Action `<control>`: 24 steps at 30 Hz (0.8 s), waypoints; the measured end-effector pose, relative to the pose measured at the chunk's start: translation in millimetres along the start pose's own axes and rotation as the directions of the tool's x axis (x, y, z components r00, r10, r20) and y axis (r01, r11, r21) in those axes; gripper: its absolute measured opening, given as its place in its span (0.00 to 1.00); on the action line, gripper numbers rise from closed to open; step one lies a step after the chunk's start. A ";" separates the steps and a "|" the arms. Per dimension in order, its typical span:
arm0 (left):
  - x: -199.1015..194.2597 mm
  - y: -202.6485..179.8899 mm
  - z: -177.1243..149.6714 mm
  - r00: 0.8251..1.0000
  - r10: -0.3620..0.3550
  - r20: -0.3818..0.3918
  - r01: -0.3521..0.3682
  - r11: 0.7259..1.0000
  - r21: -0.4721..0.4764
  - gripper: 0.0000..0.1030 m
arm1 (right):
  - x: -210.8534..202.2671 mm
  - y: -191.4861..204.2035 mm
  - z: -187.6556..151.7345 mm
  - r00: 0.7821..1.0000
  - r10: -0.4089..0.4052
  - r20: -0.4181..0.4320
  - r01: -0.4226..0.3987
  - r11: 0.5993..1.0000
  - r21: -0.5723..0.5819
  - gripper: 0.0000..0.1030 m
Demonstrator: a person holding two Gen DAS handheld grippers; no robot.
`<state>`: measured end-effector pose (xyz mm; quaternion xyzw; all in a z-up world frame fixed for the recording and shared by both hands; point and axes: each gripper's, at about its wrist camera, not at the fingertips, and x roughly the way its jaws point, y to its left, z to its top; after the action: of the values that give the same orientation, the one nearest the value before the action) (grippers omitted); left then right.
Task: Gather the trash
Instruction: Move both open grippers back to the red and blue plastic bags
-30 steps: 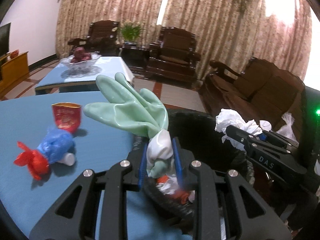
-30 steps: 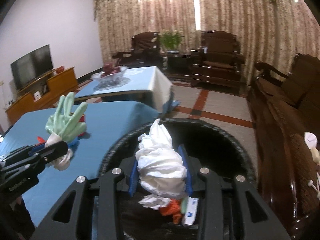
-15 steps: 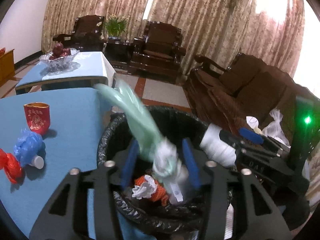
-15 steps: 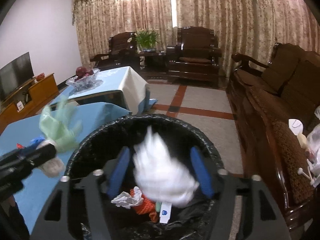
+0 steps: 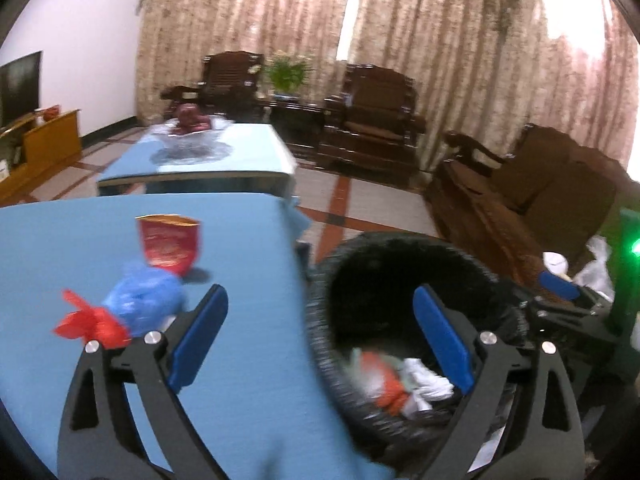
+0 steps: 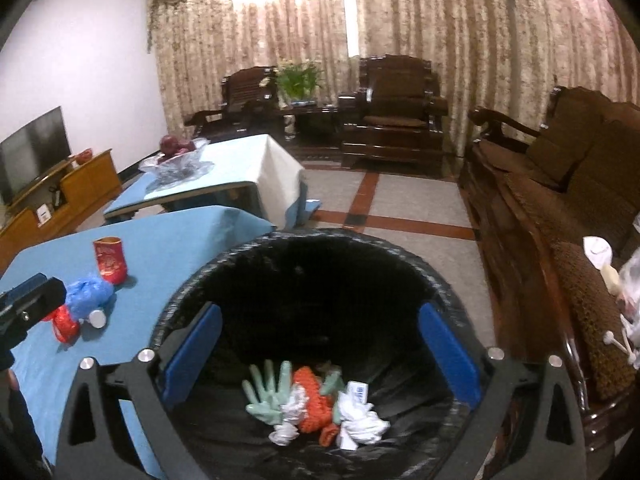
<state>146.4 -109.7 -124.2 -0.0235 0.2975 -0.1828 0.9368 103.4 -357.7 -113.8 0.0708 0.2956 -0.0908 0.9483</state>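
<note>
Green glove [image 6: 267, 390] and white wad [image 6: 362, 420], released, now lie in the bin [image 6: 248, 256]; both grippers just opened, empty.

Trash bin [image 6: 248, 252] beside the counter [image 6: 168, 240]

A glove [image 6: 266, 392] and crumpled paper [image 6: 360, 420] were seen lying in the bin; on the counter to its left, a cup [image 6: 110, 260] stood behind a bag [image 6: 86, 296].

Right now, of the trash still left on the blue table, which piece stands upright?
The red paper cup. It stands upright, mouth up; the blue bag and red bag lie crumpled beside it.
</note>
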 end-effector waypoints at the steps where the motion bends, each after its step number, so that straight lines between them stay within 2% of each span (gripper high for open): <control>1: -3.4 9.7 -1.7 1.000 0.022 0.001 -0.022 1.000 -0.010 0.89 | 0.6 6.1 0.4 1.000 0.011 0.000 -0.011 1.000 -0.007 0.94; 7: -22.5 71.8 -12.5 0.986 0.164 0.004 -0.163 0.984 -0.076 0.89 | 6.2 58.1 1.9 0.995 0.099 0.002 -0.098 0.992 -0.075 0.94; 13: -46.0 124.3 -17.2 0.959 0.284 0.012 -0.281 0.954 -0.110 0.89 | 15.3 101.5 3.6 0.986 0.167 -0.003 -0.166 0.979 -0.116 0.94; 19: -59.9 164.8 -22.7 0.937 0.348 0.005 -0.344 0.928 -0.146 0.89 | 31.9 152.2 7.1 0.971 0.241 -0.011 -0.240 0.959 -0.149 0.94; 24: -61.4 191.0 -29.2 0.927 0.374 -0.013 -0.371 0.914 -0.167 0.89 | 51.1 196.1 6.7 0.958 0.285 -0.018 -0.283 0.941 -0.184 0.94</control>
<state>146.1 92.1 -143.7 -0.0465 0.3019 0.0246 0.9519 190.4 -174.8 -121.8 0.0241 0.2851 0.0744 0.9553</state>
